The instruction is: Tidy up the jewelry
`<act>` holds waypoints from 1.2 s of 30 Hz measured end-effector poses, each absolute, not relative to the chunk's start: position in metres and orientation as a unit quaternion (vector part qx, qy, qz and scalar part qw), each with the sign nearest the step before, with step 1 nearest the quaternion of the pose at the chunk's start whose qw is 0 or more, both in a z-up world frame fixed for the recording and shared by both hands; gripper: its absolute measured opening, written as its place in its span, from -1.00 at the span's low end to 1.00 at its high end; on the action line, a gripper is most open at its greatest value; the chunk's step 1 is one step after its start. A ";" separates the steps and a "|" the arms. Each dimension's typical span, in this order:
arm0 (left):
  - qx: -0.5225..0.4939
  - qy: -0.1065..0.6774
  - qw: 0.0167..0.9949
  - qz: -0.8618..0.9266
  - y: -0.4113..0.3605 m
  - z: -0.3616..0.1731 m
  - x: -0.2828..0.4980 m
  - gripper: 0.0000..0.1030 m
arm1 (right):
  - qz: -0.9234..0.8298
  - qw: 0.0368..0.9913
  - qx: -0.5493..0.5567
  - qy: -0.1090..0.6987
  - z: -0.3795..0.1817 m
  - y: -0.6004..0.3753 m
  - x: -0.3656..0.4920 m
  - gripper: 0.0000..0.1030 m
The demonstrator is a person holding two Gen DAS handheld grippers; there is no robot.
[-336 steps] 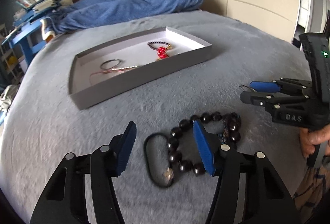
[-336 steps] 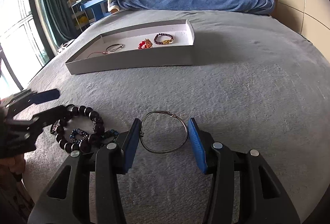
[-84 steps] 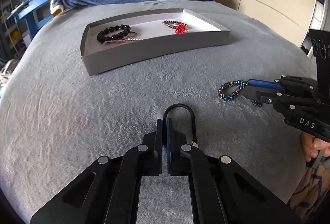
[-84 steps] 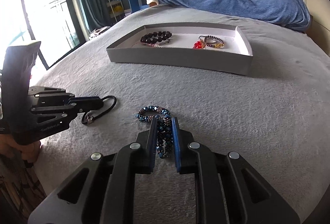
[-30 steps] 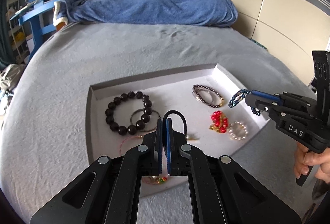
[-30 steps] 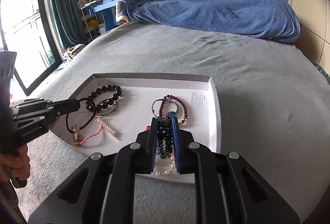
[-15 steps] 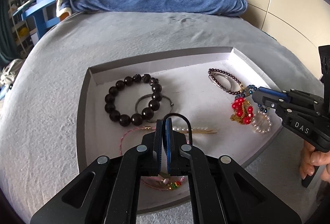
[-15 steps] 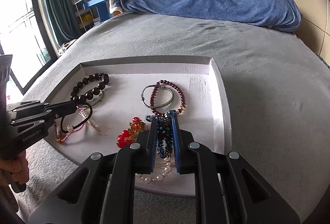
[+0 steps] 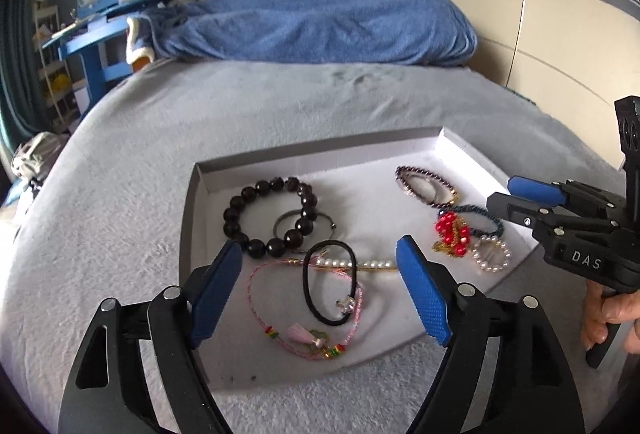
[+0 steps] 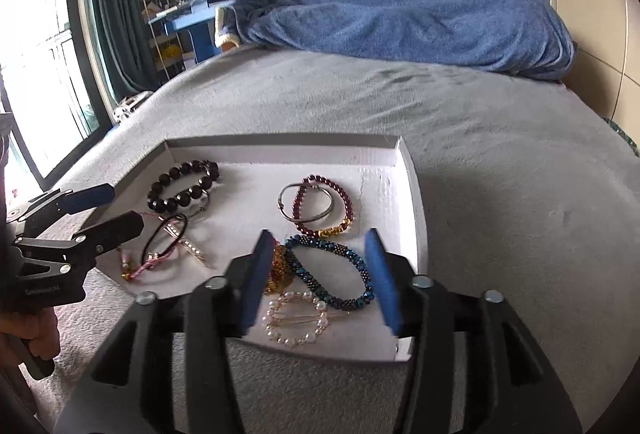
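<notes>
Release step: left hand-held gripper point(image 9: 320, 286) opening over black hair tie point(image 9: 330, 282), right hand-held gripper point(image 10: 316, 274) opening over blue beaded bracelet point(image 10: 332, 274); both lie in tray point(image 10: 412, 194). Next: withdraw clear.

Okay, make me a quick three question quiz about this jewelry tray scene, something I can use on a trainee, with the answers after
1. True or false: the black hair tie lies inside the tray.
2. Which bracelet lies between the right gripper fingers? A. blue beaded bracelet B. black bead bracelet C. pearl ring
3. Fill in: the left gripper jaws are ____ on nothing.

Key
1. True.
2. A; it rests in the tray as the jaws open.
3. Opening; the hair tie lies loose between them.
</notes>
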State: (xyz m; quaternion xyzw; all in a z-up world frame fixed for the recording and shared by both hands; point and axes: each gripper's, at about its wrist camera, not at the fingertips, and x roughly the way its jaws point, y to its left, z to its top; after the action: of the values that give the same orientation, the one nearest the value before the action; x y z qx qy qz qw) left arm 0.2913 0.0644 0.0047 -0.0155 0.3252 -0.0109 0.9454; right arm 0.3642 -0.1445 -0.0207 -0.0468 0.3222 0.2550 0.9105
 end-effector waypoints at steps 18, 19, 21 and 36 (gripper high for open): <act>-0.050 0.261 0.963 0.046 0.069 0.010 0.216 0.90 | 0.252 0.930 0.006 0.269 -0.009 -0.180 0.292 0.89; -0.052 0.262 0.963 0.048 0.069 0.010 0.212 0.90 | 0.253 0.930 0.006 0.268 -0.009 -0.181 0.289 0.89; -0.056 0.261 0.963 0.049 0.069 0.009 0.205 0.90 | 0.254 0.931 0.001 0.264 -0.010 -0.182 0.279 0.89; -0.027 0.249 0.967 0.057 0.051 0.004 0.170 0.90 | 0.244 0.941 -0.022 0.234 -0.018 -0.183 0.234 0.89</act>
State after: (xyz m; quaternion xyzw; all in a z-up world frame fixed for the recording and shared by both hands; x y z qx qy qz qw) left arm 0.1699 0.0513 0.0038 -0.0268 0.2488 0.0566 0.9665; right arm 0.2336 -0.1831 -0.0177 -0.0224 0.2338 0.2445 0.9408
